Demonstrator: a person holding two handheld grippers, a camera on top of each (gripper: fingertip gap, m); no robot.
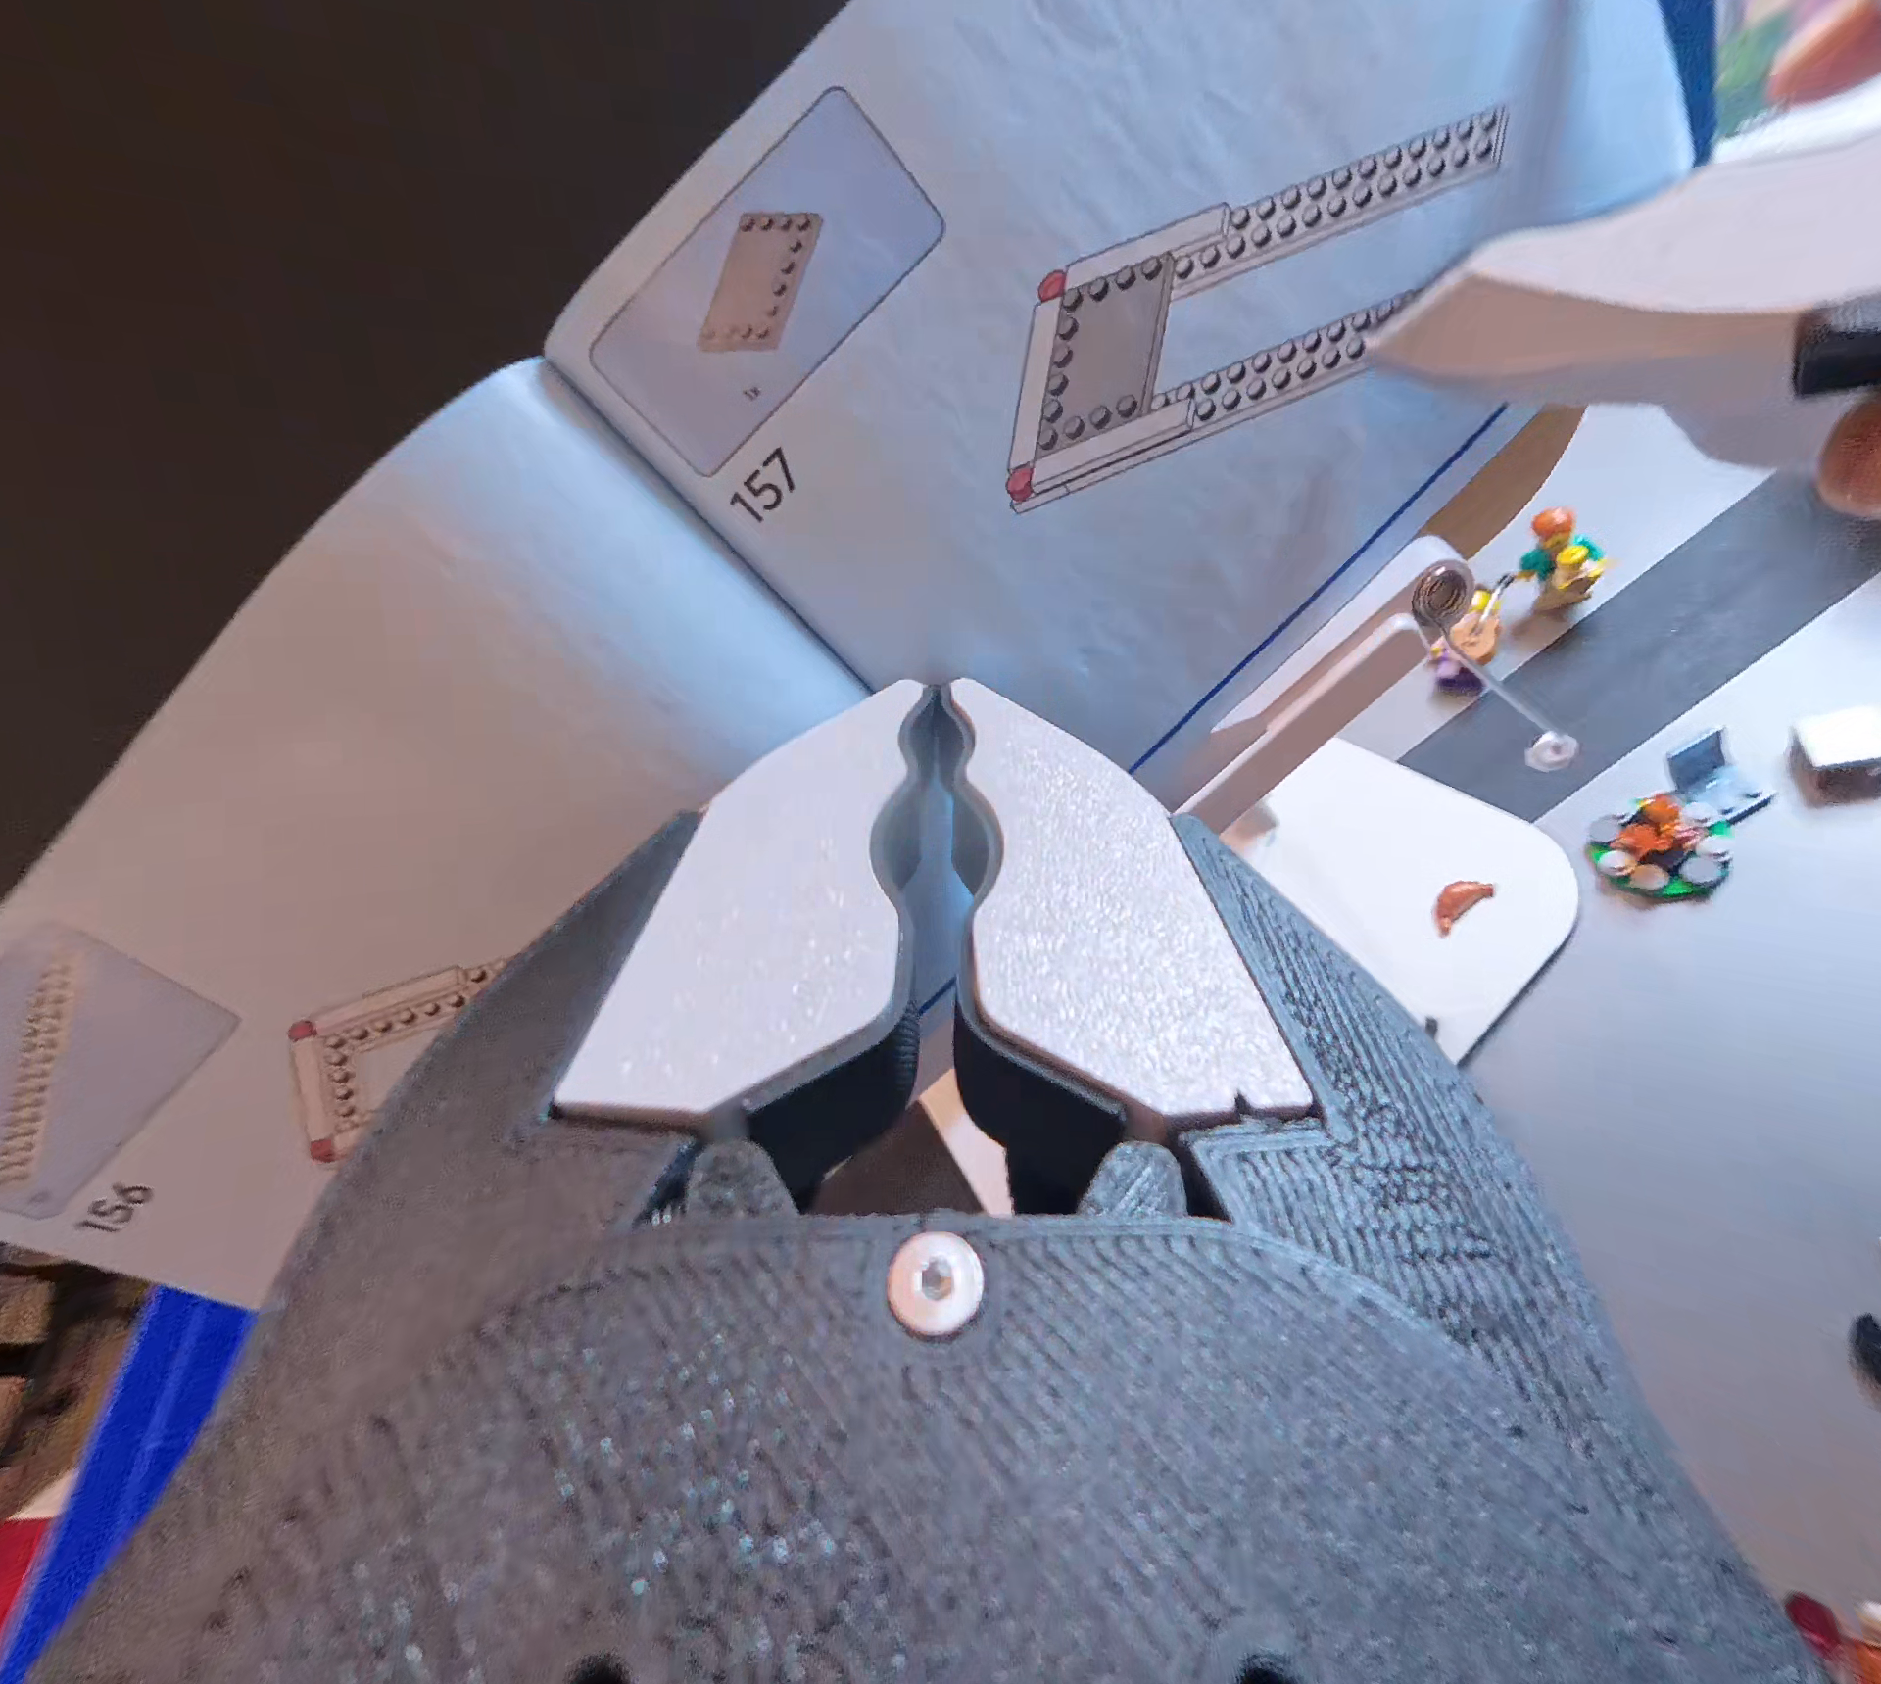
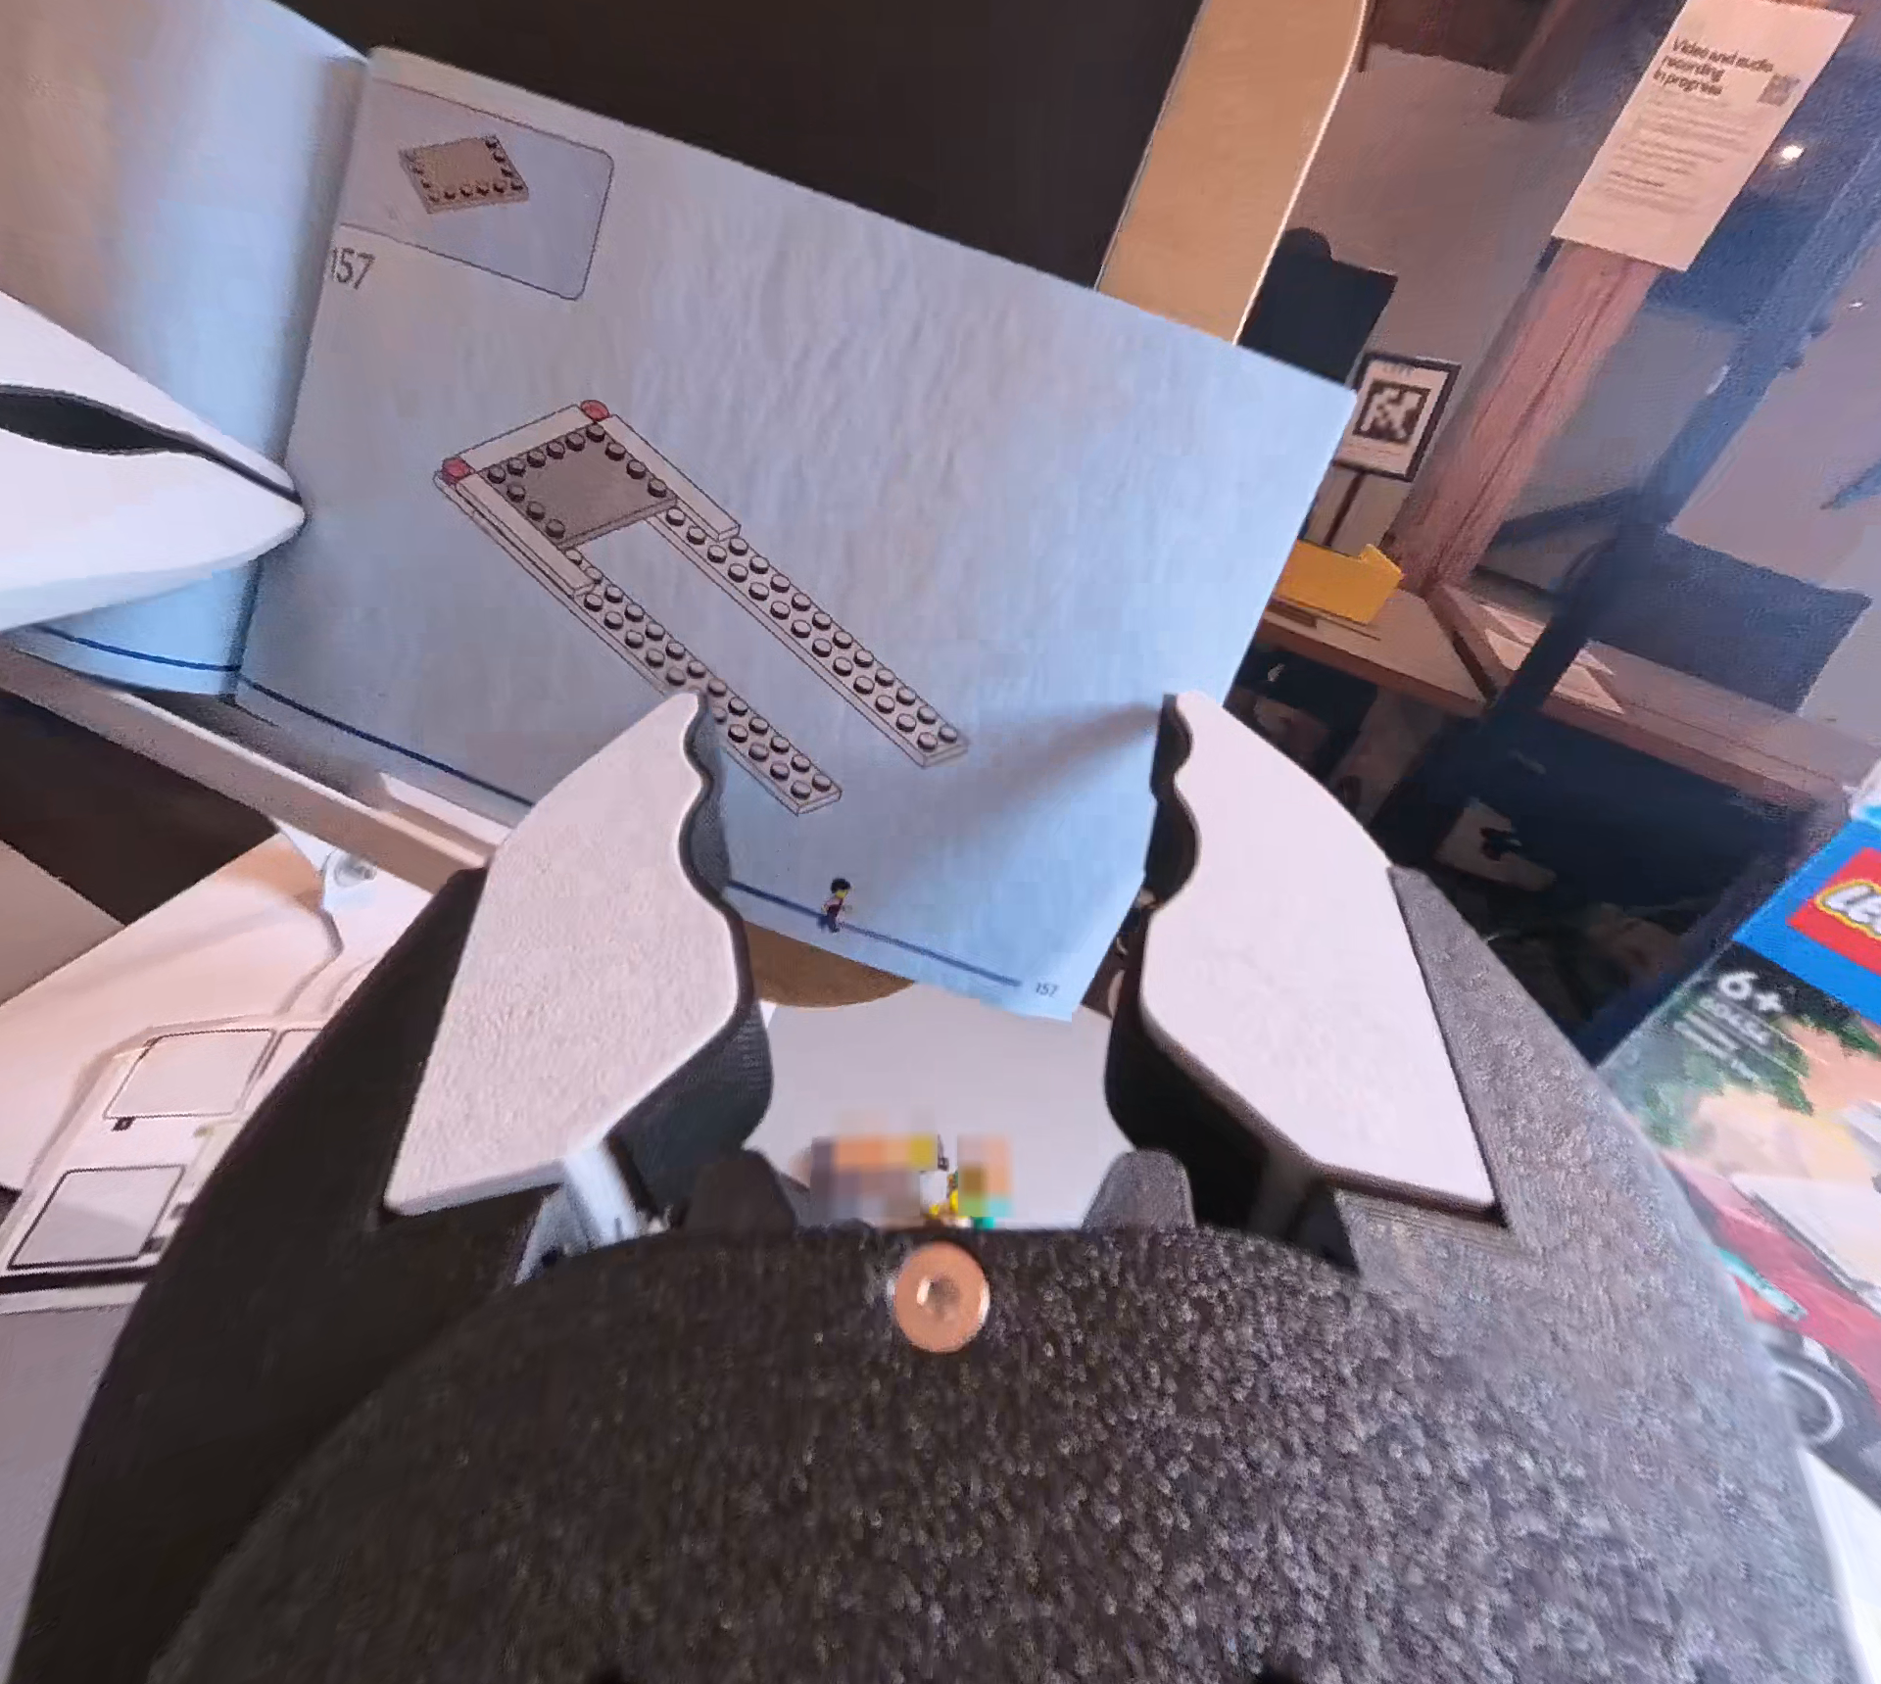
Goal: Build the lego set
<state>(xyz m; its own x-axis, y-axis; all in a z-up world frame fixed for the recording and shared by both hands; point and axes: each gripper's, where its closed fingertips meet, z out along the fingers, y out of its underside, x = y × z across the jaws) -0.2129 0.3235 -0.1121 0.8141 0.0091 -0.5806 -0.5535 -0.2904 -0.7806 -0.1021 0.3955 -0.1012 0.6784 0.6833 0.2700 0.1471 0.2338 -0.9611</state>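
An open instruction booklet [image 1: 1171,58] with pale blue pages is held up off the table. The right-hand page shows a drawing of long grey studded plates. My left gripper [image 1: 938,691] is shut, and its tips pinch the lower edge of that page near the spine. One of its white fingers [image 2: 122,516] shows at the left of the right wrist view. My right gripper [image 2: 931,719] is wide open. The lower right part of the booklet page [image 2: 865,414] stands between its fingers with neither pad pressing on it. One of its fingers [image 1: 1629,292] reaches across the page in the left wrist view.
Small toy figures [image 1: 1557,561], a round green piece with an orange top [image 1: 1659,846] and a white tray [image 1: 1527,953] with an orange piece lie on the table on the right. A toy set box [image 2: 1781,1075] stands at the right. A yellow bin [image 2: 1333,582] and a wooden post [image 2: 1588,261] are behind.
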